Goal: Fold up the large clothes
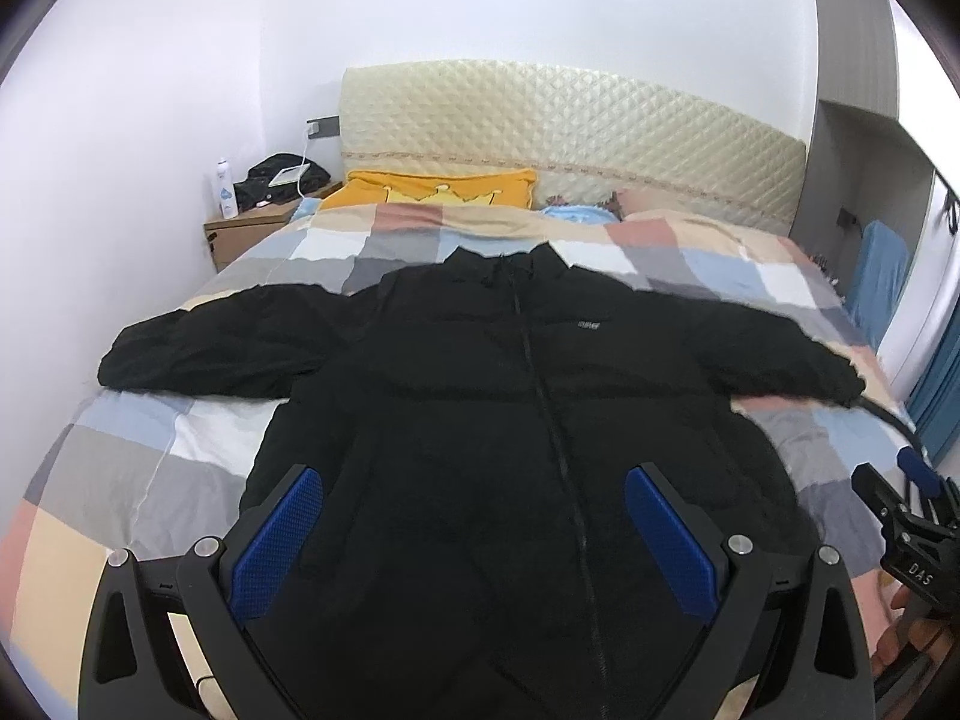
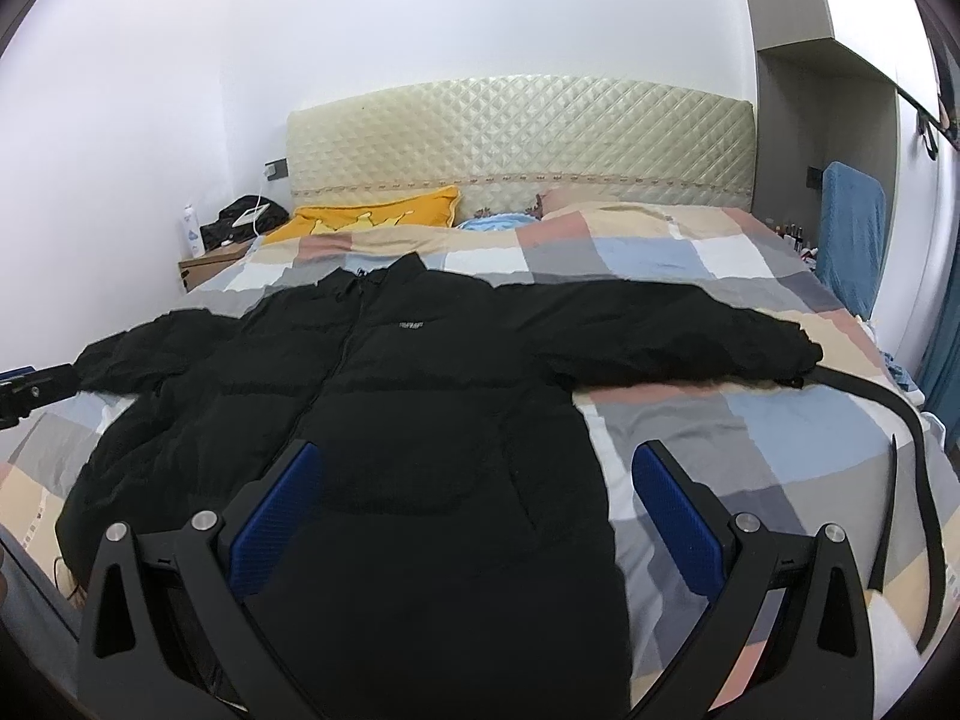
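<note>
Nothing folded yet. Jacket [image 1: 480,396] flat on bed [image 1: 150,468], front up, zipped, collar toward headboard [image 1: 570,138], hem nearest the tongs.

Left sleeve [image 1: 216,342] stretched out full, ahead and left of left tongs [image 1: 474,534]. Left tongs spread wide, gripping nothing, hovering over the hem, zip [image 1: 564,456] running between the pads. Contact with fabric: cannot tell.

Right tongs [image 2: 474,516] likewise released, empty, straddling the jacket's right side edge: left pad over black fabric, right pad over bare quilt. Right sleeve [image 2: 678,330] stretched out full, ahead and right of them. Belt [image 2: 900,420] lying beyond the right cuff, curving back down the bed to the right of right tongs, looks clear of the jacket body.

Judgement: spread-out stage done, all folds left. Both sleeves in, then body hem to collar. Puffy fill likely to spring back; expect pressing needed.
</note>
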`<move>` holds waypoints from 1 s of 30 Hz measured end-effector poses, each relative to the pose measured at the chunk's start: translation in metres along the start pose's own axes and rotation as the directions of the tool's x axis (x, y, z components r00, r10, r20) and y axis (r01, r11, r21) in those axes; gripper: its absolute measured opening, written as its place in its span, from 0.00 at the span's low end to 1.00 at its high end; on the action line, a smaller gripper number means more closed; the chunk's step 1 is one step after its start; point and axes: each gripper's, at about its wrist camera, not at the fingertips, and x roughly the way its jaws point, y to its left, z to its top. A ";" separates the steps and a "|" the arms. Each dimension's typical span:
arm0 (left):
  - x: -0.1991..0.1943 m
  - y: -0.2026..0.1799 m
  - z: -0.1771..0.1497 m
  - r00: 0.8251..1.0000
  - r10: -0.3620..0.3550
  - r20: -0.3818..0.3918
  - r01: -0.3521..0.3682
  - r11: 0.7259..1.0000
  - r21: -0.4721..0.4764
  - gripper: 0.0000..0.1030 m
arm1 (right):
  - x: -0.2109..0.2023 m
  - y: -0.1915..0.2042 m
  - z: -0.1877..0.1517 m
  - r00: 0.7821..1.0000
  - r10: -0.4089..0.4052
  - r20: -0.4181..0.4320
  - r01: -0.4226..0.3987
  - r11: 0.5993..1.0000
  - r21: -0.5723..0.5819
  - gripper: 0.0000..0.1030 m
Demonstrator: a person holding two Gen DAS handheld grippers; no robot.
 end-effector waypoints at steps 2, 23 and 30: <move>-0.001 0.002 0.010 1.000 -0.013 0.004 0.013 1.000 -0.012 0.99 | -0.002 -0.004 0.014 1.000 -0.002 0.018 0.002 1.000 0.004 1.00; 0.056 0.028 0.035 0.999 0.014 0.034 -0.013 1.000 -0.023 0.99 | 0.110 -0.079 0.109 0.963 -0.150 0.223 0.147 0.989 0.031 1.00; 0.074 0.019 0.024 1.000 0.011 -0.008 -0.011 1.000 -0.002 0.99 | 0.168 -0.148 0.099 0.967 -0.209 0.147 0.194 0.975 0.110 1.00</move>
